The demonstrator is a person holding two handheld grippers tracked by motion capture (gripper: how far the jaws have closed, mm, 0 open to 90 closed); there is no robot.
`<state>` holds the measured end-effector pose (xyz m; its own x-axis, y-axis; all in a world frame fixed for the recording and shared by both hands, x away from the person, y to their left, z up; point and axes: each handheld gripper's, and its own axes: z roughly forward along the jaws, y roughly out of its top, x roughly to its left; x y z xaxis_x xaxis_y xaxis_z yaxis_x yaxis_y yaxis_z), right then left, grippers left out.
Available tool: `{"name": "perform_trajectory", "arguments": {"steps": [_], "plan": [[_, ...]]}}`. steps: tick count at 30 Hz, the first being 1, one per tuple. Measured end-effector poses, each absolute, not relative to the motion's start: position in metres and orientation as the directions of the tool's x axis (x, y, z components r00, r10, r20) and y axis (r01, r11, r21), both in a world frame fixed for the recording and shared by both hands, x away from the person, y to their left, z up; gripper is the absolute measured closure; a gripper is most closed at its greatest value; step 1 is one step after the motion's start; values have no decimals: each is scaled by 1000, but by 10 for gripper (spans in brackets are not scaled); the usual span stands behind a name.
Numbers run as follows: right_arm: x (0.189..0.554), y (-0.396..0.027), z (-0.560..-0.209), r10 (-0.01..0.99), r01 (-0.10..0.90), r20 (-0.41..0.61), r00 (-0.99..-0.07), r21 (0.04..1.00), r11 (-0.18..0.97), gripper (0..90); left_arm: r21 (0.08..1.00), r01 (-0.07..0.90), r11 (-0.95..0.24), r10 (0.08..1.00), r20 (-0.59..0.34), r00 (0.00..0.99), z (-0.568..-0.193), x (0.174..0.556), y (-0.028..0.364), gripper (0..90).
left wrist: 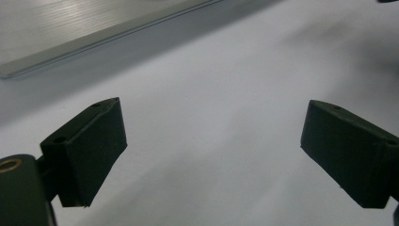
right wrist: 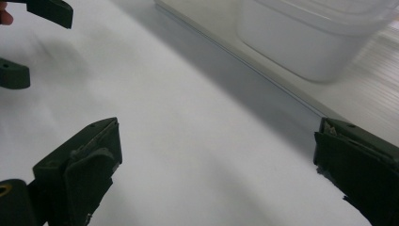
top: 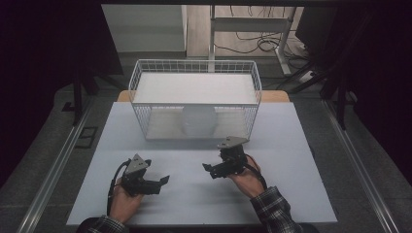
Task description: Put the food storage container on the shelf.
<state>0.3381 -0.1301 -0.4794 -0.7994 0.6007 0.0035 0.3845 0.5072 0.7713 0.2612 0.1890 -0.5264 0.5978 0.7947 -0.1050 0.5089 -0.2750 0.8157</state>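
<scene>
A white wire basket (top: 194, 103) stands at the far middle of the white table (top: 286, 194). Inside it sits a round white tub (top: 198, 121), which looms at the top right of the right gripper view (right wrist: 306, 42). My right gripper (top: 209, 170) hovers just in front of the basket, its jaws (right wrist: 216, 165) wide apart over bare table with nothing between them. My left gripper (top: 163, 182) rests near the front left, pointing right; it is open (left wrist: 214, 150) and empty. Its two jaws also appear at the top left of the right gripper view (right wrist: 33, 42).
Metal rails (top: 58, 165) run along both sides of the table, one seen in the left gripper view (left wrist: 94, 37). Behind the basket are a desk frame (top: 252, 24) and cables on the floor. Dark curtains flank the scene.
</scene>
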Motion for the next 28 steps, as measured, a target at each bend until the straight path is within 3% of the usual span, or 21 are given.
{"name": "perform_trajectory", "arguments": {"steps": [18, 28], "plan": [[294, -212, -493, 711, 427, -16, -703, 790, 440, 11, 818, 497, -290, 796, -82, 599, -530, 262, 190, 48], [294, -220, -513, 726, 479, -30, -687, 734, 482, 11, 815, 507, -281, 794, -99, 600, -532, 264, 191, 39]]}}
